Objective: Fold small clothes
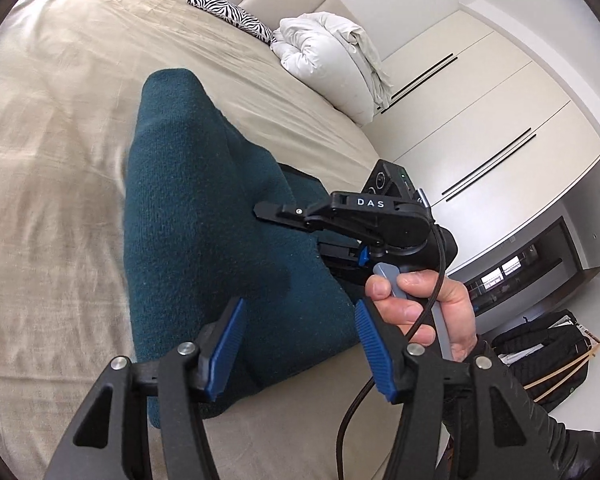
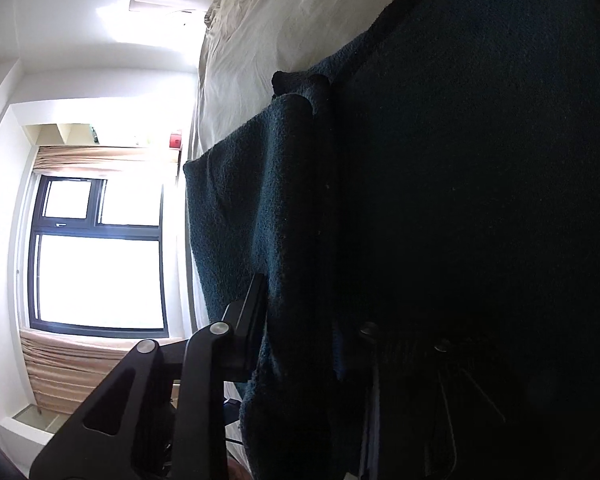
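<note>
Between and just ahead of the left claw's [image 1: 300, 354] blue ribbed pads [image 1: 228, 354], a dark teal, nubby knitted garment [image 1: 204, 216] lies on the beige bed sheet [image 1: 60, 128], its long narrow part running away from the claw toward the head of the bed. This claw stands wide open with nothing between its pads; the near edge of the garment sits under the gap, and whether the pads touch the cloth cannot be told.

To the right of the left claw, the right claw [image 1: 268, 212], black and marked DAS, reaches in sideways over the garment's right edge. A bare hand [image 1: 416, 312] grips its grey trigger handle [image 1: 404, 292], and a black cable [image 1: 380, 368] loops down from it.

From the right wrist view, teal cloth [image 2: 284, 208] hangs folded in thick layers directly in front of the right claw [image 2: 312, 332], covering most of the frame. One black finger [image 2: 248, 312] presses against the cloth's left side; the other finger is lost in shadow behind the fabric, so the claw looks closed on the garment.

Farther ahead of the left claw lie a zebra-striped pillow [image 1: 232, 14] and a bundled white duvet [image 1: 332, 60], with cream wardrobe doors [image 1: 480, 120] off to the right. Left of the right claw is a bright dark-framed window [image 2: 100, 256].
</note>
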Demonstrator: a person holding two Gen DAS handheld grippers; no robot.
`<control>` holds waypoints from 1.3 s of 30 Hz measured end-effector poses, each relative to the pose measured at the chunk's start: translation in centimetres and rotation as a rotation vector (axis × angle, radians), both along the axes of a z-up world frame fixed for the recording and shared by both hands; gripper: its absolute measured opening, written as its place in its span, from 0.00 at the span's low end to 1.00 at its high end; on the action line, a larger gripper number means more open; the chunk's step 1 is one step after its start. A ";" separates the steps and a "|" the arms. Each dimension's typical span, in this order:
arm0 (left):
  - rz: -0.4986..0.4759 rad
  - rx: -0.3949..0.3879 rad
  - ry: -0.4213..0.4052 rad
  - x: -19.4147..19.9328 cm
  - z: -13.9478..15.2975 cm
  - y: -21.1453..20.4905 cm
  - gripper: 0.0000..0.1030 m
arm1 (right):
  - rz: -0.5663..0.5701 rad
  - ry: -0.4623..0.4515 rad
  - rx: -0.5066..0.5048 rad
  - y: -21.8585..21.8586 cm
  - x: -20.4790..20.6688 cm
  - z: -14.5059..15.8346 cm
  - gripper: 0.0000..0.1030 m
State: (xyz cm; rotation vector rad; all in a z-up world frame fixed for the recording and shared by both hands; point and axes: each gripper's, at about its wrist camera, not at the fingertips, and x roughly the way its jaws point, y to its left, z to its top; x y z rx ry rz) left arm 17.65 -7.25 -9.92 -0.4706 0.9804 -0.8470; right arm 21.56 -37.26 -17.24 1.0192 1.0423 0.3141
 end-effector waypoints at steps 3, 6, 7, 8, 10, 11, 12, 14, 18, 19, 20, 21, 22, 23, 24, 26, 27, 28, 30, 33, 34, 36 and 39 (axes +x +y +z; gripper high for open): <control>0.008 0.004 -0.006 0.0 0.0 0.8 0.57 | 0.000 -0.021 -0.069 -0.4 -0.6 1.3 0.11; 0.012 0.001 0.004 0.1 -0.2 1.3 0.57 | -0.009 -0.042 -0.109 -2.0 -1.8 2.7 0.11; 0.011 0.001 0.003 0.1 -0.2 1.3 0.57 | -0.015 -0.047 -0.115 -2.6 -2.2 3.1 0.11; 0.007 0.002 0.001 0.1 -0.1 1.2 0.57 | -0.025 -0.051 -0.125 -3.4 -2.6 3.5 0.11; -0.001 0.008 -0.002 0.1 -0.1 0.6 0.57 | -0.043 -0.053 -0.143 -5.1 -3.6 4.2 0.11; -0.005 0.008 -0.003 0.0 0.0 0.4 0.57 | -0.051 -0.053 -0.155 -5.9 -4.2 4.4 0.11; -0.010 0.009 -0.005 0.0 0.0 0.2 0.57 | -0.059 -0.051 -0.165 -6.8 -4.7 4.6 0.11; -0.019 0.015 -0.013 -0.1 0.3 -0.4 0.57 | -0.074 -0.048 -0.183 -8.1 -5.7 4.9 0.11; -0.035 0.028 -0.028 0.3 0.7 -1.5 0.57 | -0.090 -0.059 -0.200 -9.8 -7.1 5.7 0.11; -0.038 0.029 -0.030 0.4 0.8 -1.8 0.57 | -0.092 -0.064 -0.204 -10.0 -7.4 6.0 0.11; -0.041 0.031 -0.034 0.4 0.9 -2.1 0.57 | -0.091 -0.071 -0.210 -10.2 -7.8 6.3 0.11; -0.047 0.033 -0.039 0.5 1.1 -2.5 0.57 | -0.089 -0.077 -0.217 -10.3 -6.9 6.1 0.11; -0.053 0.037 -0.045 0.5 1.2 -2.8 0.57 | -0.085 -0.081 -0.227 -10.4 -7.0 6.4 0.10; -0.059 0.045 -0.052 0.5 1.2 -3.2 0.57 | -0.082 -0.084 -0.237 -10.5 -7.0 6.7 0.10; -0.066 0.054 -0.060 0.5 1.2 -3.6 0.57 | -0.085 -0.086 -0.243 -10.8 -6.5 6.4 0.10; -0.079 0.070 -0.078 0.6 1.4 -4.4 0.57 | -0.093 -0.080 -0.251 -10.7 -5.5 6.1 0.10; -0.085 0.077 -0.087 0.6 1.4 -4.8 0.57 | -0.101 -0.071 -0.255 -11.3 -5.4 5.5 0.10; -0.089 0.084 -0.093 0.7 1.3 -5.2 0.57 | -0.110 -0.061 -0.253 -11.7 -5.3 5.0 0.10; -0.094 0.102 -0.096 1.0 1.0 -6.1 0.57 | -0.116 -0.013 -0.240 -12.4 -5.2 3.4 0.10; -0.109 0.166 -0.084 1.5 -0.5 -7.4 0.59 | -0.166 -0.005 -0.167 -13.6 -5.7 1.4 0.10; -0.112 0.187 -0.074 1.6 -1.1 -7.6 0.59 | -0.175 -0.016 -0.155 -13.7 -6.0 1.3 0.10; -0.113 0.195 -0.074 1.5 -1.8 -7.6 0.59 | -0.186 -0.023 -0.140 -13.6 -6.6 1.2 0.13; -0.109 0.199 -0.081 1.6 -2.2 -7.4 0.59 | -0.201 -0.014 -0.147 -13.5 -7.8 1.8 0.16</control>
